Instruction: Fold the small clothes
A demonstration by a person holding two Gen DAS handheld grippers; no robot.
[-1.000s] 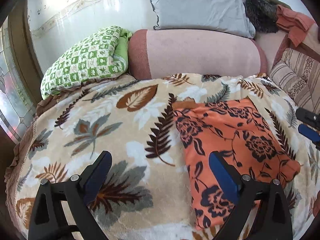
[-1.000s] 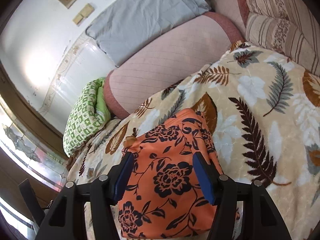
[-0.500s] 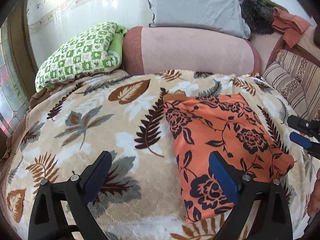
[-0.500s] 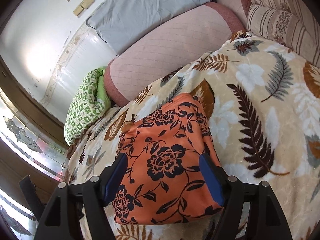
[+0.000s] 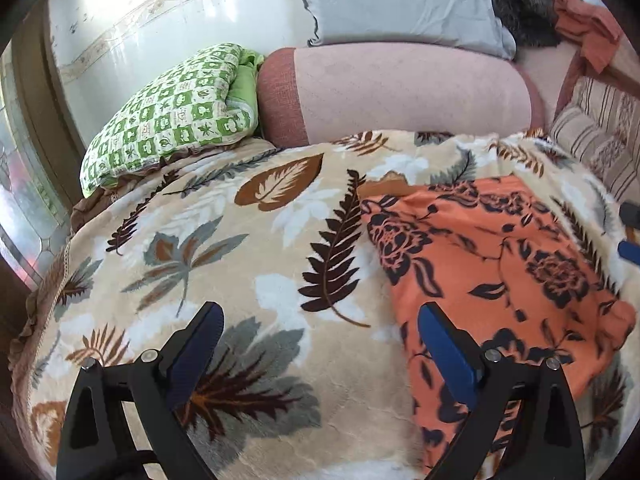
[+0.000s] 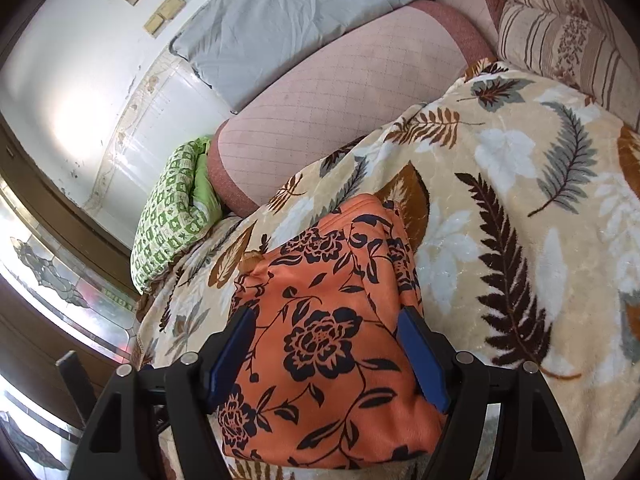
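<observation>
An orange garment with a black flower print (image 5: 492,268) lies folded flat on the leaf-patterned blanket (image 5: 224,264). It also shows in the right wrist view (image 6: 328,336). My left gripper (image 5: 318,340) is open and empty above the blanket, just left of the garment's near edge. My right gripper (image 6: 326,344) is open above the garment's near part, its blue pads on either side, holding nothing. Its fingers (image 5: 628,252) show at the right edge of the left wrist view.
A pink bolster (image 5: 400,92) lies along the blanket's far edge with a grey pillow (image 5: 400,4) on top. A green checked pillow (image 5: 172,112) sits at the far left, striped cushions (image 6: 560,32) at the right. A window (image 6: 44,280) is at the left.
Both grippers have shifted slightly over the bed, the right one moving nearer over the garment. The garment has not moved and both grippers stay open.
</observation>
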